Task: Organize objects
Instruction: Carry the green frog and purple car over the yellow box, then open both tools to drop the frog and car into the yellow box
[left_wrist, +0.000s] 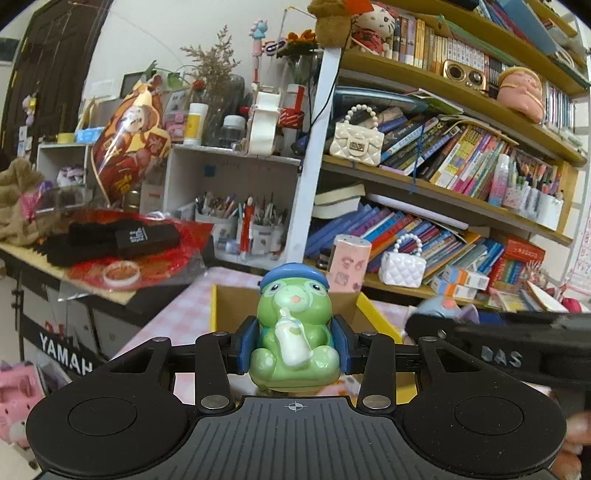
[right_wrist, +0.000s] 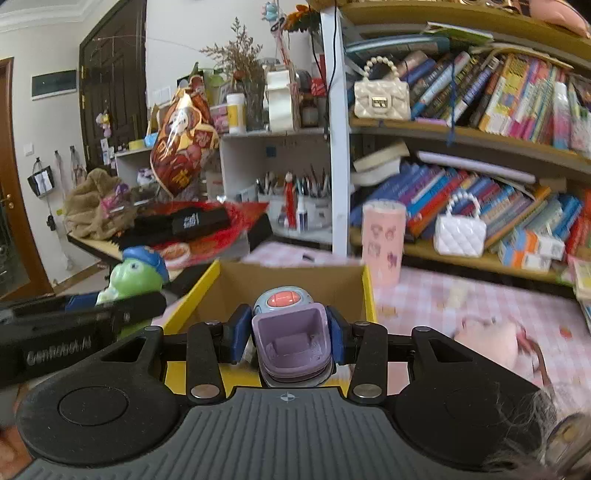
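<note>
Left claw (left_wrist: 294, 345) is clamped on a green turtle toy (left_wrist: 294, 332) w/ a blue cap and a white baby bottle, blue pads (left_wrist: 246, 345) pressing both its sides, bottom centre of the left wrist frame. Right claw (right_wrist: 286, 334) is closed around a purple-and-grey toy (right_wrist: 291, 334) w/ an orange button on top, bottom centre of the right wrist frame. Both toys are in the air just short of the cardboard box (right_wrist: 295, 280) w/ yellow flaps, which sits mid-frame on the pink checked worktop (right_wrist: 461, 295).

Imo the step is dropping both into that box. To do it well: bring each claw past the near yellow rim first, lower till the toy is well inside, then let go, one at a time so the two claws don't bump, since they're already close together. The turtle is rounded and glossy, so it prob rolls if released high. The purple one looks like it's held tilted, so expect it to tip over.

Readable text: "YAMAH" on the black case (left_wrist: 66, 356) at lower left of the left wrist frame, "Genrobot.AI" as far as I can read it on the left claw's body in the right wrist view, and "DAS" on the right claw's body at lower right of the left wrist frame. Book spines (right_wrist: 480, 206) at right are too small to read.
</note>
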